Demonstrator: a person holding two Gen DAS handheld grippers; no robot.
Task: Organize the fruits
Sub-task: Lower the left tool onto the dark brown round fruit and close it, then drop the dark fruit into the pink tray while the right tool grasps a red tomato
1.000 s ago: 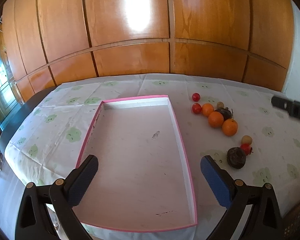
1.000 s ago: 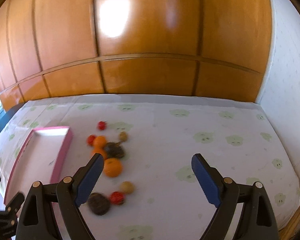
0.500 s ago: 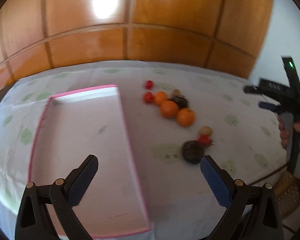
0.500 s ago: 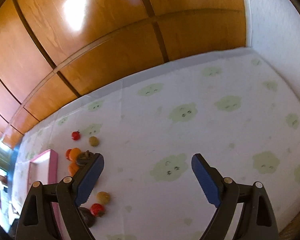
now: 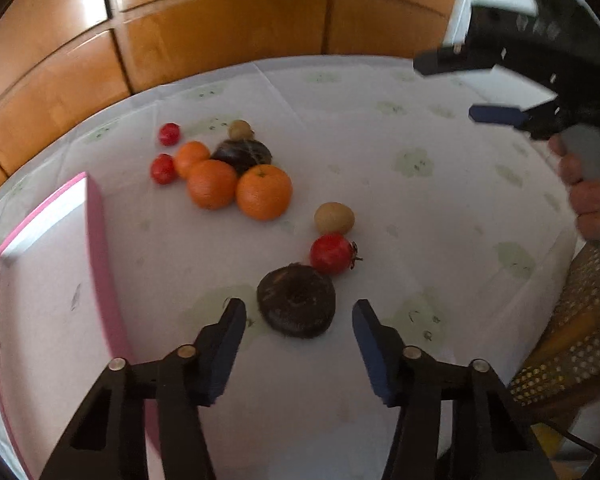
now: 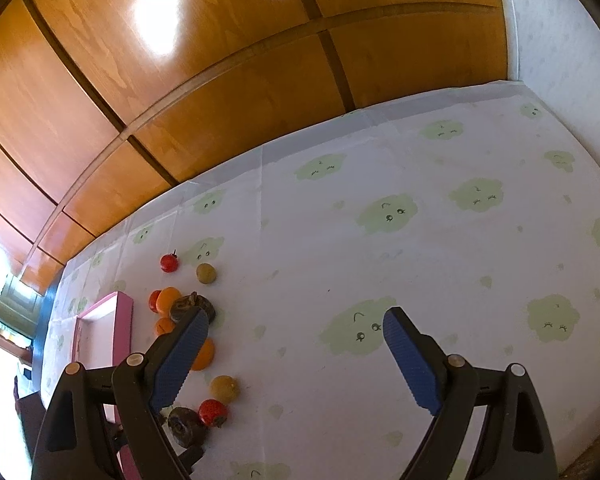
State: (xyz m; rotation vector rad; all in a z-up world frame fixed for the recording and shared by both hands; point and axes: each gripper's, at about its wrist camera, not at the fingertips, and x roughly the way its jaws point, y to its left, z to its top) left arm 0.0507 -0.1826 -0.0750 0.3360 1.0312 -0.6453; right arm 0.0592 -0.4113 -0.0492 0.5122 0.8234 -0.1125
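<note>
Item: my left gripper (image 5: 298, 322). Jaws spread wide, nothing between the pads, hovering low over the cloth. The dark brown fruit (image 5: 296, 307) lies just ahead of the fingertips, centred on the gap, not touched on either side.

Item: my right gripper (image 6: 296, 330). Jaws spread wide and empty, held above a bare stretch of the tablecloth (image 6: 420, 248), well apart from the fruit. In the left wrist view it shows at the upper right, gripped by my right hand (image 5: 584, 196).

Item: red fruit (image 5: 331, 253), touching the dark brown fruit's far right edge. Just beyond it, a small tan fruit (image 5: 334, 218).

Item: far cluster. Three oranges, the nearest orange (image 5: 264, 192) touching the middle orange (image 5: 211, 184), the small orange (image 5: 190, 153) behind. A second dark fruit (image 5: 242, 153) sits at their back, with a second tan fruit (image 5: 239, 129) beyond it. Two small red fruits, one (image 5: 162, 169) beside the oranges, one (image 5: 169, 134) farther off.

Item: pink tray (image 5: 96, 216), white inside, to the left of all the fruit, holding none of it that I can see.

Item: wooden wall panels (image 6: 220, 80) behind the table.
</note>
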